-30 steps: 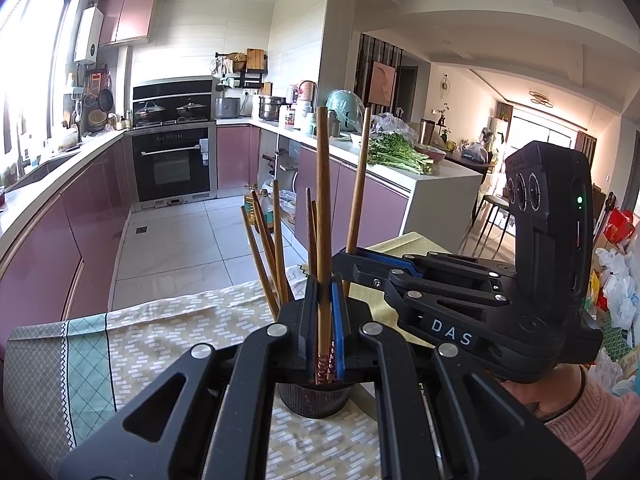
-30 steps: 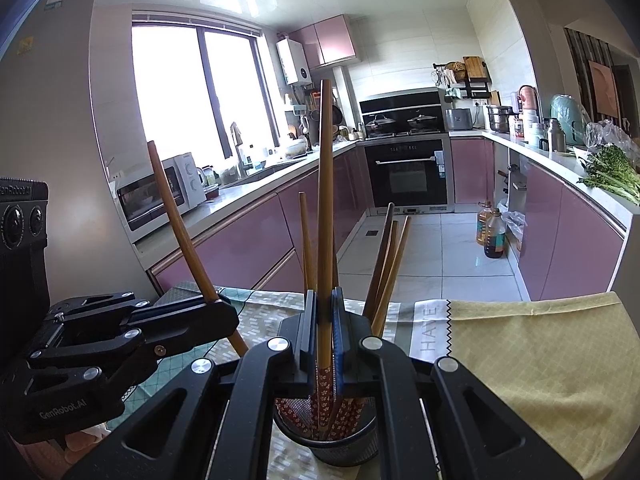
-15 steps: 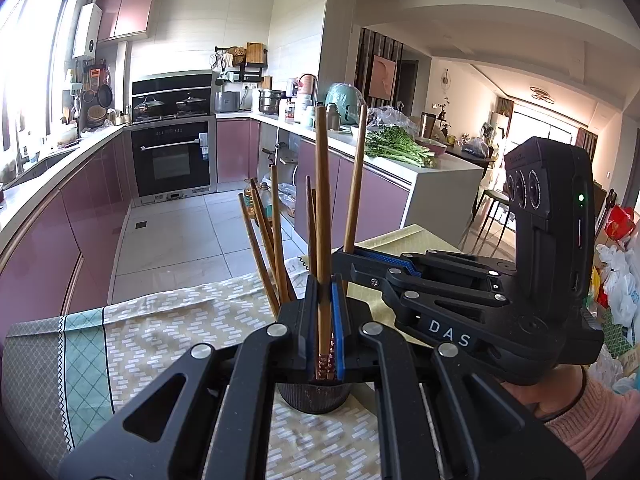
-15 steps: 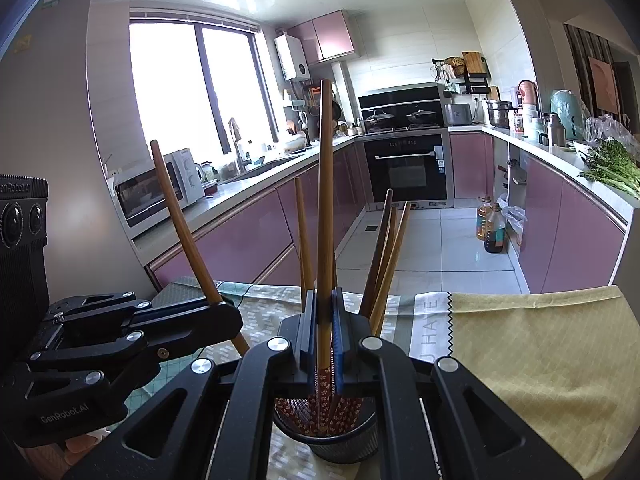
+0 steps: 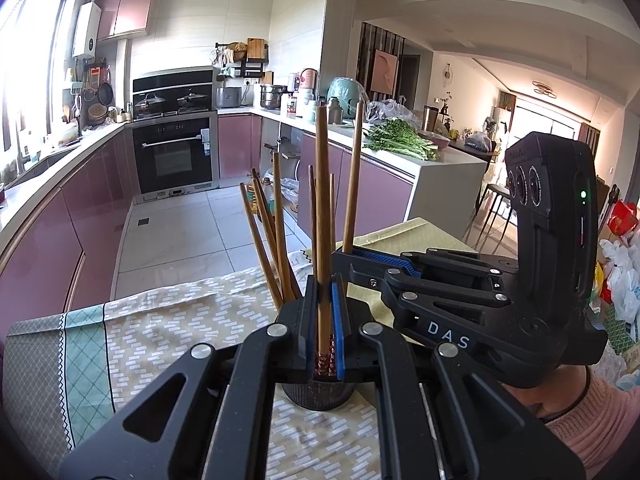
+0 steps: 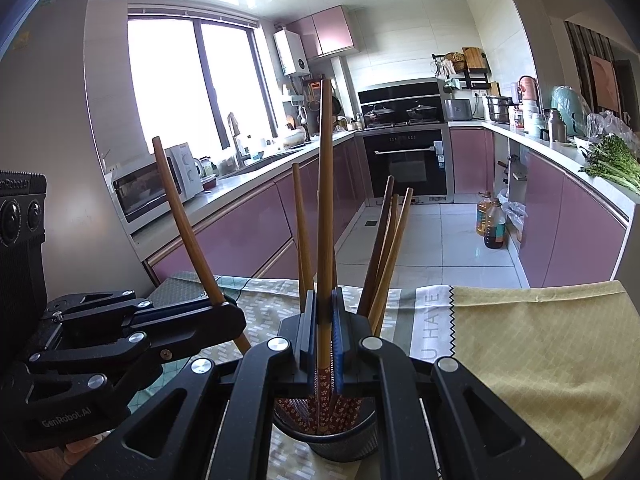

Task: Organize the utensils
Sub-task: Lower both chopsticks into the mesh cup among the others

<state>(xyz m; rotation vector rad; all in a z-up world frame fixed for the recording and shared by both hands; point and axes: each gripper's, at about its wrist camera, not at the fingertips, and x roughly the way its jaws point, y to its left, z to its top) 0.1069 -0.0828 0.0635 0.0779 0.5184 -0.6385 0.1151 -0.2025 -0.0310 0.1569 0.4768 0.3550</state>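
A black mesh holder [image 5: 318,394] [image 6: 344,436] stands on the cloth-covered table with several wooden chopsticks [image 5: 276,248] [image 6: 384,248] leaning in it. My left gripper [image 5: 324,292] is shut on one upright chopstick [image 5: 322,200], whose red patterned end sits just above the holder. My right gripper [image 6: 324,308] is shut on another chopstick [image 6: 325,200], whose patterned end reaches into the holder. In the left wrist view the right gripper [image 5: 344,260] comes in from the right. In the right wrist view the left gripper [image 6: 230,314] comes in from the left, its chopstick [image 6: 184,224] slanting.
A patterned beige and green cloth [image 5: 160,320] and a yellow cloth [image 6: 540,340] cover the table. A hand in a pink sleeve [image 5: 592,432] holds the right gripper. Beyond the table edge lies a kitchen with pink cabinets [image 6: 248,232] and an oven [image 5: 172,156].
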